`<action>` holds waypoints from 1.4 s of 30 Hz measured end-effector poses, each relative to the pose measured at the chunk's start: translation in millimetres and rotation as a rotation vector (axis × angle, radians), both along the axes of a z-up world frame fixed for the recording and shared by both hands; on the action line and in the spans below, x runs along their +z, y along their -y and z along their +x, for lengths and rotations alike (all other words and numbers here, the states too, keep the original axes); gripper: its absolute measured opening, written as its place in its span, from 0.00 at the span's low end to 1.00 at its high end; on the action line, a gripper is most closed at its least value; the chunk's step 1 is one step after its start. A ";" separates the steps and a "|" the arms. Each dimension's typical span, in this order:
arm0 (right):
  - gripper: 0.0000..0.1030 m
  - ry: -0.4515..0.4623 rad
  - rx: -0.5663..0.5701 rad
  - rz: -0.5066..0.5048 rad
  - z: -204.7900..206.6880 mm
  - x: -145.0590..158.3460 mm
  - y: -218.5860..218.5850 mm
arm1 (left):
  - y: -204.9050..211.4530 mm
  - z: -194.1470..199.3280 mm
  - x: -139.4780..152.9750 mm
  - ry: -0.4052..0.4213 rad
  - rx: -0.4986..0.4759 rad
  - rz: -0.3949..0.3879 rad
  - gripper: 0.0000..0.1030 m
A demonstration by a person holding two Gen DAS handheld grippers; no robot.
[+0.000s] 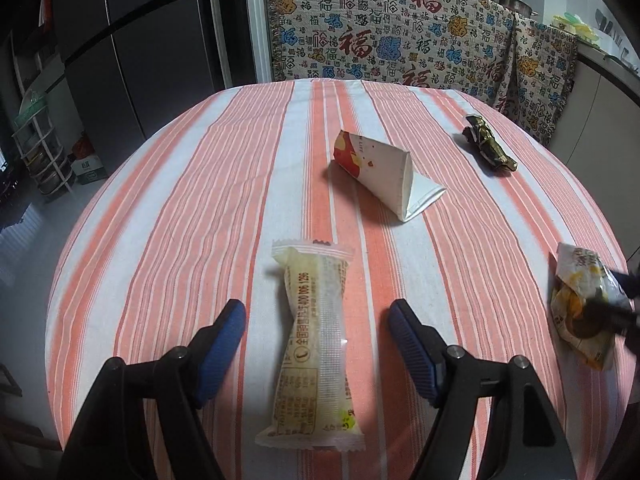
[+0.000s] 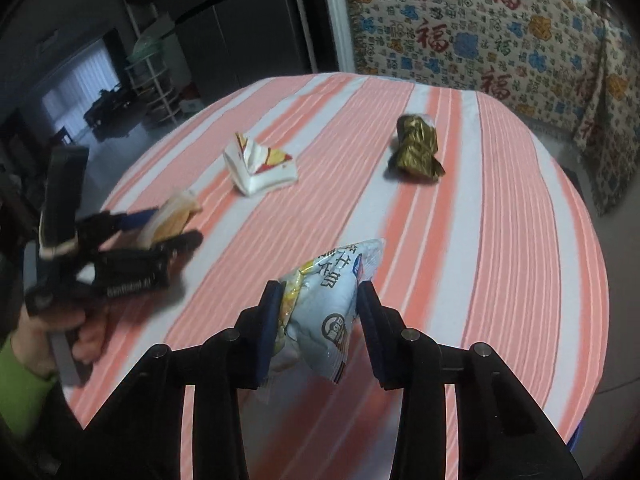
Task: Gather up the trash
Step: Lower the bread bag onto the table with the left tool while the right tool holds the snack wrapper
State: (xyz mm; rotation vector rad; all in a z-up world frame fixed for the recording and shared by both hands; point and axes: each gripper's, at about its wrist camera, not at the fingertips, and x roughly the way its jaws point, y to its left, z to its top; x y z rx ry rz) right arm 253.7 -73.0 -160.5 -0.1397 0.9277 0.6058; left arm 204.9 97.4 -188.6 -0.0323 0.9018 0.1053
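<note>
My left gripper (image 1: 316, 316) is open, its blue pads on either side of a long clear and yellow snack wrapper (image 1: 314, 344) lying on the striped tablecloth (image 1: 180, 208). My right gripper (image 2: 320, 312) is closed on a crumpled white and yellow snack bag (image 2: 324, 308), also seen at the right of the left wrist view (image 1: 584, 304). A flattened white and red paper cup (image 1: 384, 172) lies mid-table, as the right wrist view (image 2: 260, 168) also shows. A crumpled gold and dark wrapper (image 1: 488, 148) lies further right, also visible in the right wrist view (image 2: 416, 148).
A patterned cloth with red characters (image 1: 400, 32) drapes furniture behind the table. A dark fridge (image 1: 132, 40) and a wire rack (image 1: 40, 148) stand at the left. The left gripper and the hand holding it (image 2: 104, 256) appear at the left of the right wrist view.
</note>
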 end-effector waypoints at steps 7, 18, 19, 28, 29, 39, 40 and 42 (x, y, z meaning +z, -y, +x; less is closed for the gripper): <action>0.91 0.027 -0.075 -0.039 3.5 -28.7 -5.6 | -7.2 5.5 -2.2 -0.019 0.029 0.003 0.91; 0.99 0.043 -0.101 -0.114 9.7 -35.4 -13.6 | -13.3 14.3 -5.8 -0.031 0.051 -0.007 1.00; 0.99 0.043 -0.102 -0.115 10.4 -35.5 -13.6 | -13.4 14.6 -5.8 -0.031 0.051 -0.008 1.00; 0.99 0.043 -0.104 -0.113 10.3 -36.8 -12.5 | -13.6 15.6 -5.7 -0.032 0.049 -0.007 1.00; 0.99 0.042 -0.104 -0.113 10.1 -37.0 -12.4 | -13.7 15.5 -5.7 -0.032 0.049 -0.007 1.00; 0.99 0.044 -0.107 -0.115 9.8 -36.5 -11.9 | -14.3 15.9 -5.5 -0.032 0.048 -0.007 1.00; 0.99 0.044 -0.108 -0.115 9.3 -36.7 -11.7 | -14.3 16.0 -5.5 -0.032 0.049 -0.007 1.00; 0.99 0.044 -0.108 -0.114 9.5 -36.5 -11.3 | -14.8 16.2 -5.4 -0.032 0.048 -0.007 1.00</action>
